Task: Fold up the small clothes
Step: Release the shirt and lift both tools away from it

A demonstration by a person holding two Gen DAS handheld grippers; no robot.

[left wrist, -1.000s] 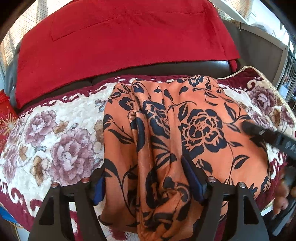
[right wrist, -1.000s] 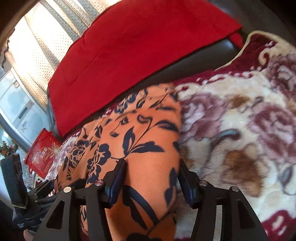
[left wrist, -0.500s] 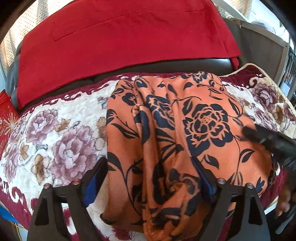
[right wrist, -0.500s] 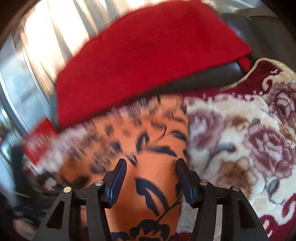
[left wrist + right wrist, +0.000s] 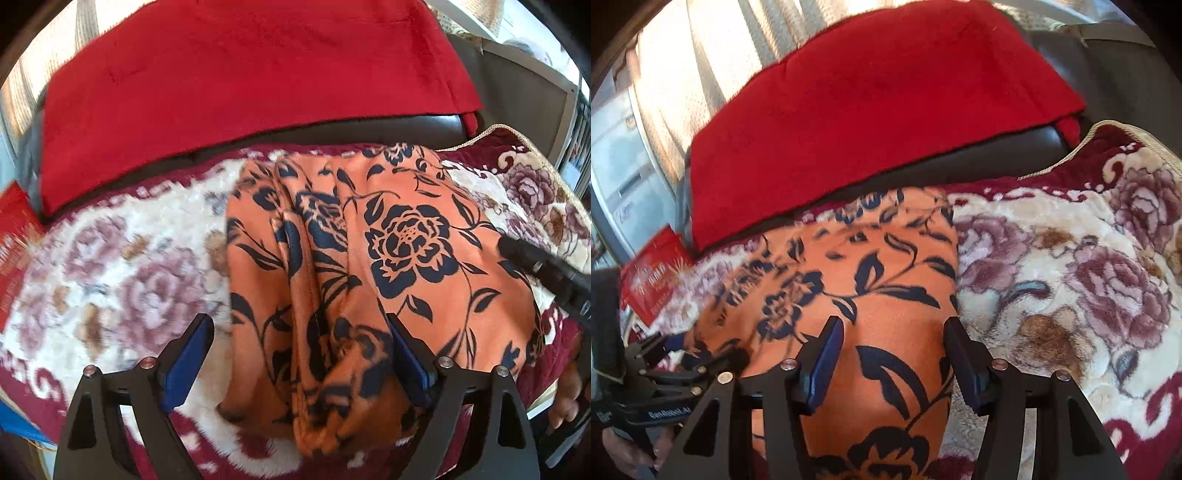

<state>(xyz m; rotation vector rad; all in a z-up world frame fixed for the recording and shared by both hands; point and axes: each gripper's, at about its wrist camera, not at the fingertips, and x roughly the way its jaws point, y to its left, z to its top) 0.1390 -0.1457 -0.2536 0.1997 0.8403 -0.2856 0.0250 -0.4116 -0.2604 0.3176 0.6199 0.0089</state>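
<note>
An orange garment with dark blue flowers [image 5: 369, 266] lies folded lengthwise on a flowered plush blanket [image 5: 122, 273]. Its near end is bunched and hangs toward the seat's front edge. My left gripper [image 5: 299, 347] is open, its jaws standing either side of the bunched near end, holding nothing. My right gripper [image 5: 892, 354] is open over the garment's [image 5: 864, 280] right part, one jaw near its right edge. The right gripper's finger also shows in the left wrist view [image 5: 543, 266] at the garment's right side. The left gripper shows in the right wrist view [image 5: 672, 373].
A red cloth [image 5: 240, 81] covers the dark sofa backrest [image 5: 406, 129] behind the blanket. A red packet [image 5: 653, 280] lies at the left end of the seat. A curtained window [image 5: 683, 74] is behind. The blanket [image 5: 1071, 280] spreads out right of the garment.
Both grippers have pulled back toward the front of the seat. The left jaws have opened wider around the bunched end. The right gripper has swung right, then steadied.
</note>
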